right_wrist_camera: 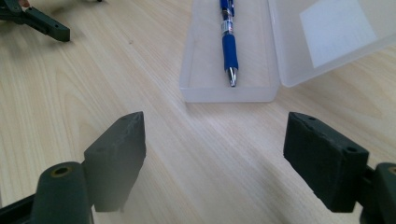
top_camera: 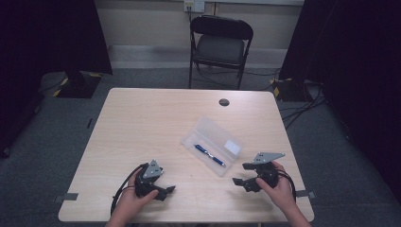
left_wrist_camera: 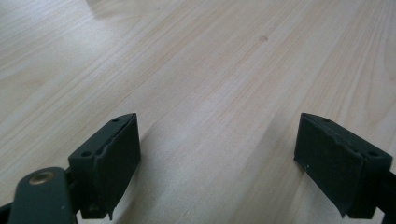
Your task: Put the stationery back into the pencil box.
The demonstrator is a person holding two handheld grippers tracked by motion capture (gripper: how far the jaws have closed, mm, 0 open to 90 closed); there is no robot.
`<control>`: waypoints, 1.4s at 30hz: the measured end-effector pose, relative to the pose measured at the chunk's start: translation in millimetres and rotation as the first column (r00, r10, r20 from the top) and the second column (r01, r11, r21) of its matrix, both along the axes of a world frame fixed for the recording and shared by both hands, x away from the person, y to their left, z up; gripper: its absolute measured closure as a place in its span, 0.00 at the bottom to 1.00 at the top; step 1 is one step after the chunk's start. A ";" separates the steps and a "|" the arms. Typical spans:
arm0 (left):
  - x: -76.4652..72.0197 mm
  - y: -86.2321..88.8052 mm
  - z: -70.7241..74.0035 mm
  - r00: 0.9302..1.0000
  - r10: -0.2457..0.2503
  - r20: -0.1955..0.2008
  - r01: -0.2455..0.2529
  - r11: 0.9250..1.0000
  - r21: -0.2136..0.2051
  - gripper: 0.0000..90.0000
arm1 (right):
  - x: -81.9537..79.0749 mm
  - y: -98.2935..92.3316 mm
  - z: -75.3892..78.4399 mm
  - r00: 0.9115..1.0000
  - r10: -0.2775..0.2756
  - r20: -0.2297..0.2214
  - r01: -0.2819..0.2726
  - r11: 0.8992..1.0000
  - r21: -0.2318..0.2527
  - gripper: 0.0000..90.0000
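Observation:
A clear plastic pencil case (top_camera: pixel 213 144) lies open on the wooden table (top_camera: pixel 142 123), its lid (right_wrist_camera: pixel 327 32) folded back with a white label on it. A blue pen (top_camera: pixel 210 155) rests inside the case's tray (right_wrist_camera: pixel 201 70), tip toward me in the right gripper view (right_wrist_camera: pixel 229 44). My right gripper (top_camera: pixel 242 174) sits just near of the case, open with nothing between its jaws (right_wrist_camera: pixel 215 154). My left gripper (top_camera: pixel 165 190) rests low over bare wood at the front left, open and empty (left_wrist_camera: pixel 217 158).
A round cable hole (top_camera: pixel 224 102) marks the table's far edge. A black folding chair (top_camera: pixel 220 45) stands beyond the table. Cables and dark curtains line the floor at both sides. The left gripper's jaw (right_wrist_camera: pixel 42 23) shows far off in the right gripper view.

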State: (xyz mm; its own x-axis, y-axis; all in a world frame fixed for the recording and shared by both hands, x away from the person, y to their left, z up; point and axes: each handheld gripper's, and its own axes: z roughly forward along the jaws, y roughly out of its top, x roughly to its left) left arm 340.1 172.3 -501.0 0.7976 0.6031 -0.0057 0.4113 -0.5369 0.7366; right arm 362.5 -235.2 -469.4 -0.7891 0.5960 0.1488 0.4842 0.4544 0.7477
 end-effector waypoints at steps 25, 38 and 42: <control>-0.1 -0.1 -0.1 1.000 0.001 0.001 -0.001 1.000 0.000 0.16 | -5.2 -24.4 -13.1 1.000 -0.025 -0.004 0.025 0.999 -0.041 0.24; -0.1 -0.1 -0.1 1.000 0.002 0.002 -0.002 1.000 -0.001 0.16 | -7.4 -42.3 -18.4 0.998 -0.065 -0.004 0.065 0.997 -0.041 0.24; 0.0 0.0 0.0 1.000 0.000 0.000 0.000 1.000 -0.001 0.16 | -7.8 -49.5 -20.6 0.997 -0.081 -0.001 0.081 0.995 -0.050 0.24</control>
